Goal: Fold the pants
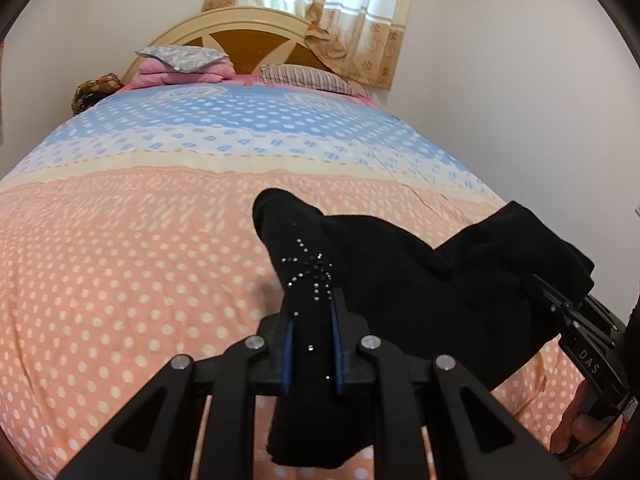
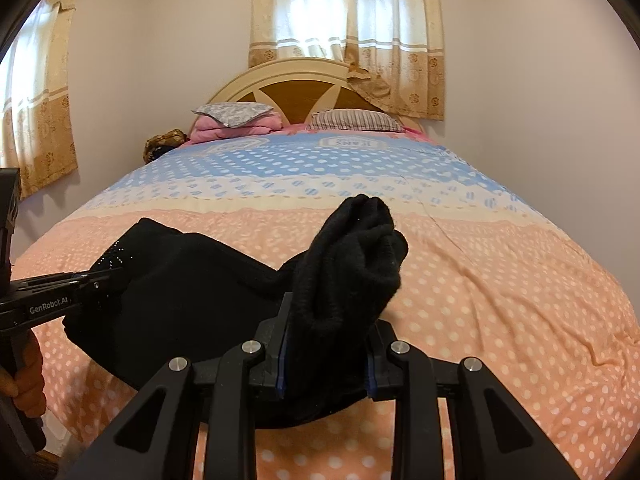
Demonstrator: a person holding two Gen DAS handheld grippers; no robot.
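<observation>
The left claw [image 1: 313, 344] is closed on a bunched edge of the black pants [image 1: 400, 280], the cloth pinched between its blue-lined fingers [image 1: 289, 356]; a spray of small rhinestones [image 1: 310, 266] sits on the fabric just ahead of the fingertips, and a loose flap hangs below the claw. The right claw [image 2: 326, 354] likewise clamps a thick wad of the same pants [image 2: 352, 264], which rises in a rumpled peak ahead of it.

Between the two claws the pants sag in a dark span, held up off the bed [image 1: 120, 260]; whether the lowest part touches the polka-dot bedspread [image 2: 500, 280] I cannot tell. From the left claw, the right claw [image 1: 560, 304] shows off to the right, buried in cloth. From the right claw, the left claw [image 2: 94, 278] shows off to the left, gripping the rhinestone part.

Far ahead of both claws lie a striped pillow [image 2: 356, 120], a pink folded blanket [image 2: 236, 126] topped by a grey patterned cushion [image 2: 232, 113], a rounded headboard [image 2: 296, 80] and beige curtains [image 2: 348, 20].
</observation>
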